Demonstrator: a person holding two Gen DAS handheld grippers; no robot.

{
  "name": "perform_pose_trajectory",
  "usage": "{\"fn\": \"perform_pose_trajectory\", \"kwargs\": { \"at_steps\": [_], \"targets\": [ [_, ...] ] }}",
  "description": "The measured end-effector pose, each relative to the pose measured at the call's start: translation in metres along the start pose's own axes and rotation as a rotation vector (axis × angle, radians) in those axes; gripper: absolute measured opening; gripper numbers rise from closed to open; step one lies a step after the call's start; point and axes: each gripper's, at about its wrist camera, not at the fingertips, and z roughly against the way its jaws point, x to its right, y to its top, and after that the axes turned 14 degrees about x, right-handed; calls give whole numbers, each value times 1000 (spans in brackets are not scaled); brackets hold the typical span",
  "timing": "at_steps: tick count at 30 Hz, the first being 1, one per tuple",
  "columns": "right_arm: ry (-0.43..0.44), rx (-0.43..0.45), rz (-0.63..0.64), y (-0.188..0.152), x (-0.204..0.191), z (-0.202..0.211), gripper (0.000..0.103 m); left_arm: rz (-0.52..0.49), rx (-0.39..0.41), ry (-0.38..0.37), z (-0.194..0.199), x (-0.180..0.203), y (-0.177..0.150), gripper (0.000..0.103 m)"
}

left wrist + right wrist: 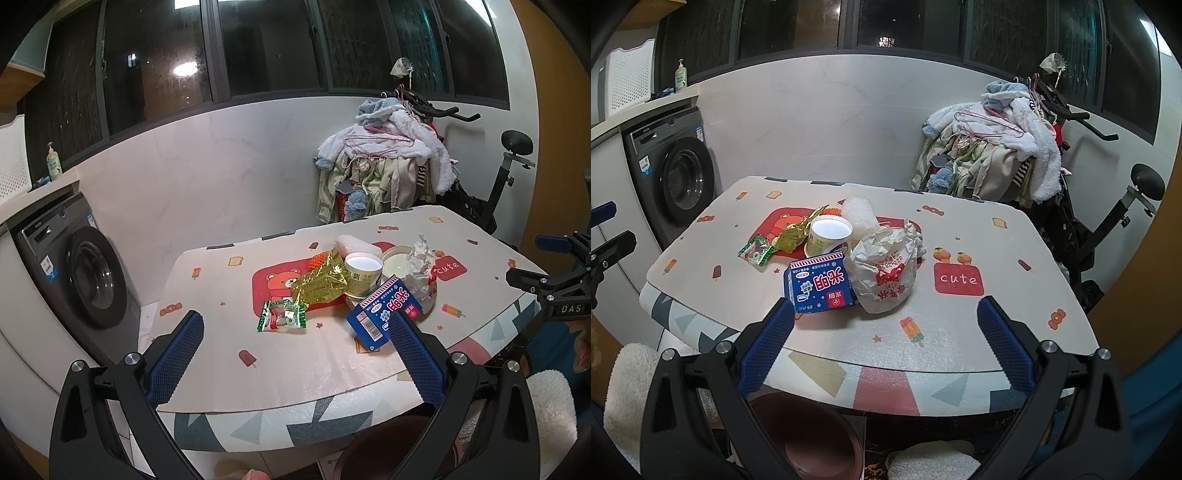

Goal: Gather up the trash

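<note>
A heap of trash lies mid-table: a blue carton (382, 316) (820, 285), a crumpled white paper bag (886, 275) (423, 273), a paper cup (829, 234) (362, 272), a gold foil wrapper (320, 282) (796, 234), a green candy wrapper (282, 315) (757, 251) and a white foam piece (858, 214). My left gripper (295, 345) is open and empty, just short of the green wrapper and carton. My right gripper (886, 328) is open and empty, in front of the carton and bag. A brown bin (809, 439) stands below the table's near edge.
The table (960, 332) has a patterned cover. A washing machine (85, 273) stands at the left. A clothes pile (993, 147) and an exercise bike (1115, 221) are behind and to the right. The right gripper shows at the right edge of the left wrist view (550, 284).
</note>
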Motion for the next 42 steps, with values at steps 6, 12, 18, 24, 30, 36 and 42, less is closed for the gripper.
{"fn": "perform_pose_trajectory", "kwargs": {
  "at_steps": [6,12,18,24,30,36,42],
  "targets": [
    [-5,3,-3,0,1,1,97,-1,0,0,0,0,0,98],
    [-8,5,-4,0,1,1,97,1,2,-1,0,-2,0,98],
    [-7,5,-4,-1,1,1,97,2,1,0,0,-3,0,98],
    [-7,6,-2,-1,1,1,97,1,1,0,0,-3,0,98],
    [-7,6,-4,-1,1,1,97,3,2,1,0,-3,-1,98],
    [-7,6,-4,-1,1,1,97,3,2,2,-1,-3,1,98],
    [-7,6,-3,-1,1,1,97,6,3,-1,0,-4,2,98]
  ]
}}
